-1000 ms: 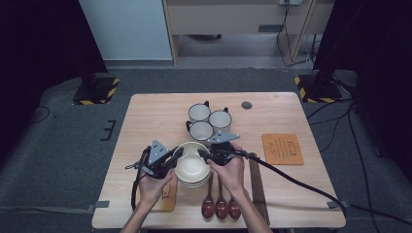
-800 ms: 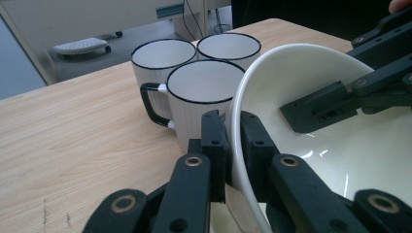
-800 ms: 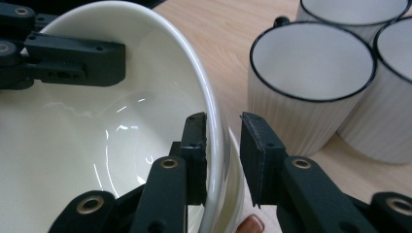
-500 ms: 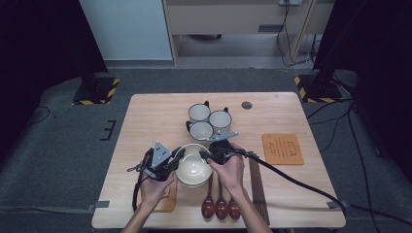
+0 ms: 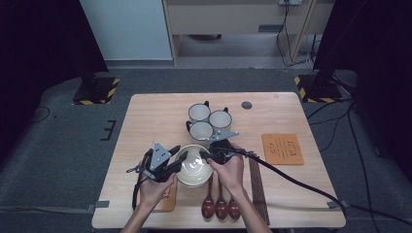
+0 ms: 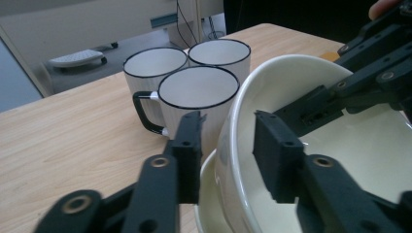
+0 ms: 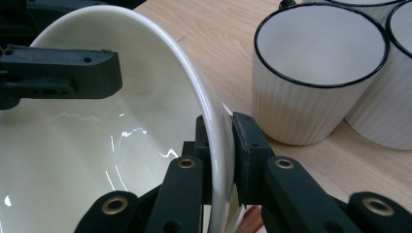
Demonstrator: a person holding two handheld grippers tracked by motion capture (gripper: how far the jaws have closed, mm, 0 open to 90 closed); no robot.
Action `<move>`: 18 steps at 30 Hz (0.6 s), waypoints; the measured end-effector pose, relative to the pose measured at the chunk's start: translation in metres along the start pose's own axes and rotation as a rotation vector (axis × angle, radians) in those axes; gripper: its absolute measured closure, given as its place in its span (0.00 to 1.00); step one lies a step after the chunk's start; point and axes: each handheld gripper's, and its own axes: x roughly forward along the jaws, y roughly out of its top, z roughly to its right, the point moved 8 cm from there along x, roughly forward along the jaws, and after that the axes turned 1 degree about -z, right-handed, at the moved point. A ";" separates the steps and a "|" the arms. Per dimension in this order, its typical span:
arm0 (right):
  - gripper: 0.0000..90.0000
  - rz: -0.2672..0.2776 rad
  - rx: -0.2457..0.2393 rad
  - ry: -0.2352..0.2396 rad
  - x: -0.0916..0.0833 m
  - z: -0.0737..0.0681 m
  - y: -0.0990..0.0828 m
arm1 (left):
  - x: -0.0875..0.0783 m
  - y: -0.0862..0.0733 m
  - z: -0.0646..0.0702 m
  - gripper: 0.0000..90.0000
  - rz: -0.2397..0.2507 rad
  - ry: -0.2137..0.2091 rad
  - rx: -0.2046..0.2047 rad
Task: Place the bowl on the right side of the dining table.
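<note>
Separating the top bowl of a stack, two-gripper lift. At lower centre of the high view a cream bowl (image 5: 193,165) sits tilted on a second bowl (image 6: 206,187) beneath it, whose rim shows at the bottom centre of the left gripper view. The right gripper (image 7: 221,138) is clamped on the top bowl's rim, one jaw inside the wall and one outside, at the centre of the right gripper view. The left gripper (image 6: 227,155) straddles the opposite rim, its jaws having just been opening; a gap shows on either side of the wall, so it no longer presses the bowl.

The bowl now appears to hang on a single rim pinch. To do the step well, the right grip should stay firm and deep on the rim, and the lift should be slow and near vertical until the top bowl clears the one below. The three white mugs (image 5: 210,121), close behind the bowls toward the upper centre of the frame, call for a path kept away from them. The three wooden spoons (image 5: 221,206) lie just below the bowls.
</note>
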 end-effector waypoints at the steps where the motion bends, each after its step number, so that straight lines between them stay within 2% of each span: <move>1: 0.91 0.000 0.001 -0.001 0.000 0.000 0.000 | -0.001 0.001 -0.001 0.62 0.013 0.001 -0.013; 5: 0.91 -0.001 0.005 -0.007 0.000 0.002 0.001 | -0.005 0.006 -0.007 0.52 0.064 -0.016 -0.063; 7: 0.91 0.001 0.007 -0.007 0.000 0.002 0.001 | -0.007 0.008 -0.011 0.46 0.085 -0.005 -0.070; 10: 0.91 0.000 0.009 -0.003 0.000 0.002 0.002 | -0.011 0.010 -0.016 0.42 0.111 -0.002 -0.107; 18: 0.91 -0.003 0.010 -0.007 0.001 0.003 0.001 | -0.015 0.011 -0.029 0.35 0.133 0.022 -0.120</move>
